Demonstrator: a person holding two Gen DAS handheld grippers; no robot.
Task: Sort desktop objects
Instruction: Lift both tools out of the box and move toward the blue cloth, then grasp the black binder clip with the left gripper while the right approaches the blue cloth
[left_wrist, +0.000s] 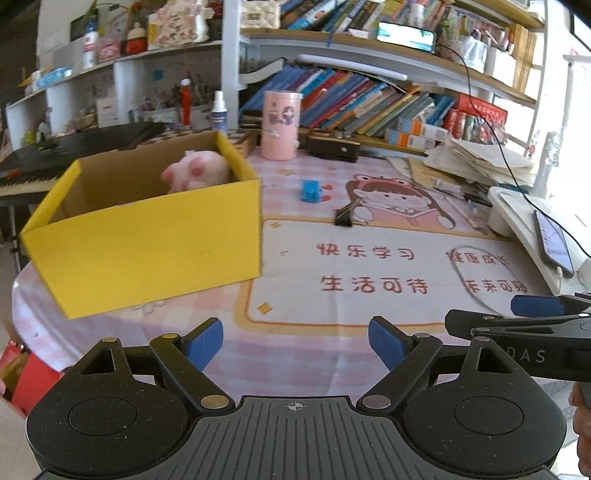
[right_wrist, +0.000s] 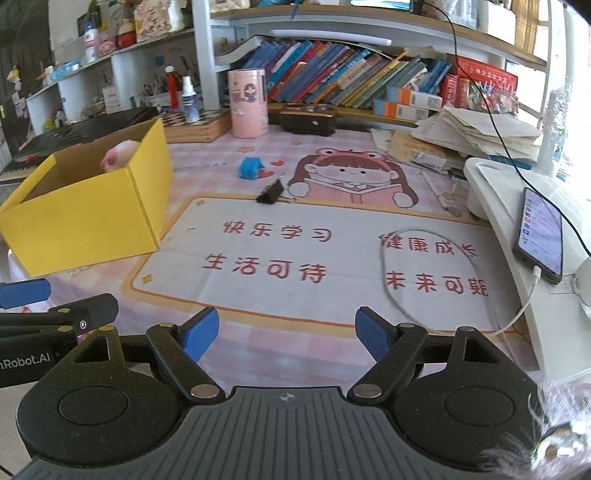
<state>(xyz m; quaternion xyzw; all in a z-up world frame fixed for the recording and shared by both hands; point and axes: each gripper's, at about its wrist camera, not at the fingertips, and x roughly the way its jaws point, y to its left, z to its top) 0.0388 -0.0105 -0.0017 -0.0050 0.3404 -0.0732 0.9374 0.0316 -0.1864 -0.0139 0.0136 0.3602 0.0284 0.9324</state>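
A yellow cardboard box (left_wrist: 147, 236) stands on the left of the table, also in the right wrist view (right_wrist: 88, 218). A pink plush toy (left_wrist: 197, 171) lies inside it and its top shows in the right wrist view (right_wrist: 118, 155). A small blue object (left_wrist: 309, 191) (right_wrist: 250, 168) and a black binder clip (left_wrist: 344, 218) (right_wrist: 270, 194) lie on the mat beyond. My left gripper (left_wrist: 295, 343) is open and empty above the near table edge. My right gripper (right_wrist: 286, 334) is open and empty, beside the left one.
A pink canister (left_wrist: 279, 125), a black case (left_wrist: 333, 147), a spray bottle (left_wrist: 218, 110) and shelves of books stand at the back. Papers (left_wrist: 480, 162), a white stand with a charging phone (right_wrist: 543, 232) and a white cable (right_wrist: 406, 310) are on the right.
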